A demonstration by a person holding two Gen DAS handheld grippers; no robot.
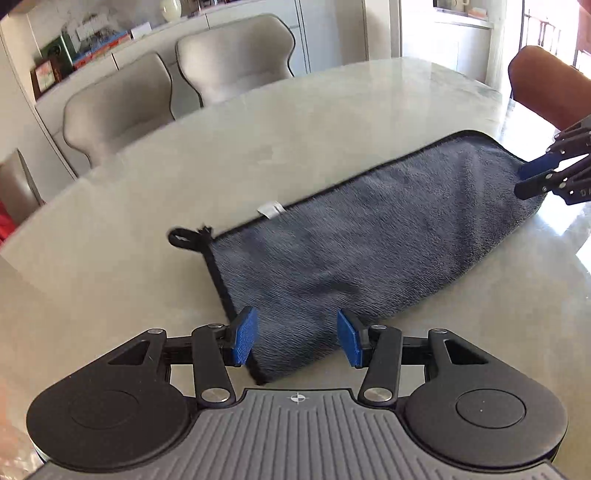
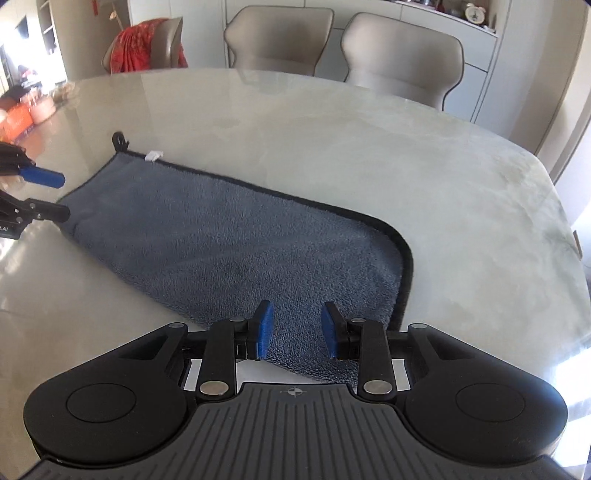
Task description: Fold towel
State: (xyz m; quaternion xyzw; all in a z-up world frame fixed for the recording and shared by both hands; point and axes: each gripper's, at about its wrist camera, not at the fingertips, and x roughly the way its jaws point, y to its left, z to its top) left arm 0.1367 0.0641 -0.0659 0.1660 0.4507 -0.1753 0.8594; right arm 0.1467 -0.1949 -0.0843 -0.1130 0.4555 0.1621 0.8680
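We see the grey towel lying folded in a long strip on the marble table. Our left gripper and right gripper each hover over one end of the towel, jaws parted, pads gripping nothing.

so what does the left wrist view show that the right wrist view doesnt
Only the left wrist view: a brown chair back at the right.

Only the right wrist view: a red cloth draped over a chair, and an alarm clock.

Both: the folded grey towel with its white tag on the table, and two beige chairs.
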